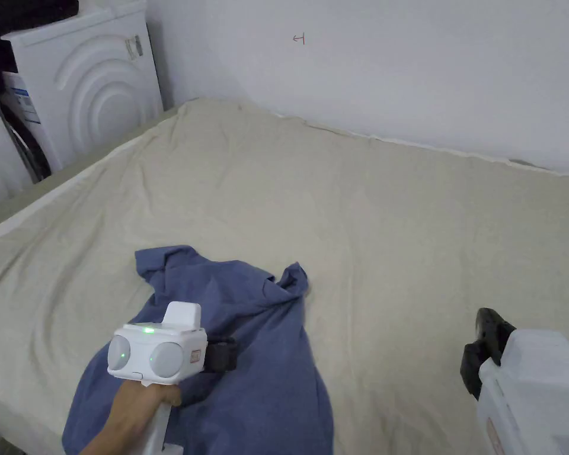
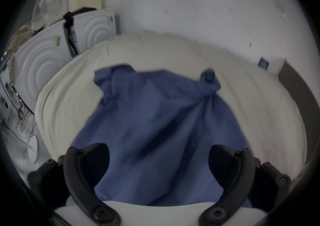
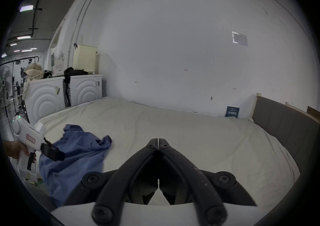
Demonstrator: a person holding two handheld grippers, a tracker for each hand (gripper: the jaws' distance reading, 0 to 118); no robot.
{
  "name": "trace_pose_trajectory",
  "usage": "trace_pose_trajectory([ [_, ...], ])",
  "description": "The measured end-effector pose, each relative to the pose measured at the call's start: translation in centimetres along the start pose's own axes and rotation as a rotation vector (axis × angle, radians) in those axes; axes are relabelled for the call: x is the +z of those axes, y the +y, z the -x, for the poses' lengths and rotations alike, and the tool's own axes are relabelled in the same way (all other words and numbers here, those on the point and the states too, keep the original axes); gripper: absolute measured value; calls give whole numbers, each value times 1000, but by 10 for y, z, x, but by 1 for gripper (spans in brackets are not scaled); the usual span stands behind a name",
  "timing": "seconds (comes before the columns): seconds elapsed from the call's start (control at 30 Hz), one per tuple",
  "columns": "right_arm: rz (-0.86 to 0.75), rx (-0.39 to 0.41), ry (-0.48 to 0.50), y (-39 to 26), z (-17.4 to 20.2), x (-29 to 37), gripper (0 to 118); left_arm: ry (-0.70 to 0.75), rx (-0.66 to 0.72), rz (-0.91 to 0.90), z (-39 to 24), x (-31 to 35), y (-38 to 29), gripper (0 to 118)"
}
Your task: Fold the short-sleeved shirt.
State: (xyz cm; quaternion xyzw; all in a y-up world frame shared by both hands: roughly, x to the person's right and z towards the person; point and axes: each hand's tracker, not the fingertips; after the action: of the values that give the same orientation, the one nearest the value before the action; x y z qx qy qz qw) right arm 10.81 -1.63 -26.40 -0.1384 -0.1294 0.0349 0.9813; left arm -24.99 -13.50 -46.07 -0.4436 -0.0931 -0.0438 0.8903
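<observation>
bare bed sheet (image 1: 366, 207) right of shirt (image 1: 259, 355), wall (image 1: 396, 71) behind, washers (image 1: 93, 89) left

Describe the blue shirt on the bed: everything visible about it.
The blue shirt is a plain, soft-looking woven or knit garment with no print in sight. It lies unfolded and rumpled on the beige bed sheet, near the bed's front edge, with bunched cloth at its far end and long creases running down the body. Its lower part runs out of the head view. The left gripper hangs over it, jaws spread wide, not gripping. The right gripper is shut, off to the side.
</observation>
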Motion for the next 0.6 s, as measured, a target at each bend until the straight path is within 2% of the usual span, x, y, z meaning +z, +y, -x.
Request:
trace_pose_trajectory([
  [0.03, 15, -1, -10, -4, -3, -2, 1, 2, -14, 14, -5, -9, -2, 111],
  [0.17, 60, -13, -30, -16, -13, -5, 1, -14, -39, 133, -19, -41, -15, 84],
  [0.2, 70, -15, -35, -19, -15, -6, 1, 35, -48, 62, -22, -37, -19, 84],
  [0.23, 77, -16, -36, -21, -17, -6, 1, 21, -51, 55, -24, -34, -19, 82],
  [0.27, 83, -17, -38, -22, -18, -6, 1, 9, -51, 64, -24, -31, -18, 69],
  [0.3, 86, -19, -40, -24, -19, -7, 1, -26, -61, 46, -25, -26, -19, 52],
  [0.37, 94, -26, -40, -25, -21, -7, 1, 7, -115, 13, -30, -21, -20, 1],
  [0.5, 95, -34, -34, -13, -12, 6, 1, 10, -112, 15, -35, -14, -21, 1],
  [0.6, 67, -40, -31, -6, -16, 17, 1, -30, -42, -93, -32, 19, -16, 1],
])
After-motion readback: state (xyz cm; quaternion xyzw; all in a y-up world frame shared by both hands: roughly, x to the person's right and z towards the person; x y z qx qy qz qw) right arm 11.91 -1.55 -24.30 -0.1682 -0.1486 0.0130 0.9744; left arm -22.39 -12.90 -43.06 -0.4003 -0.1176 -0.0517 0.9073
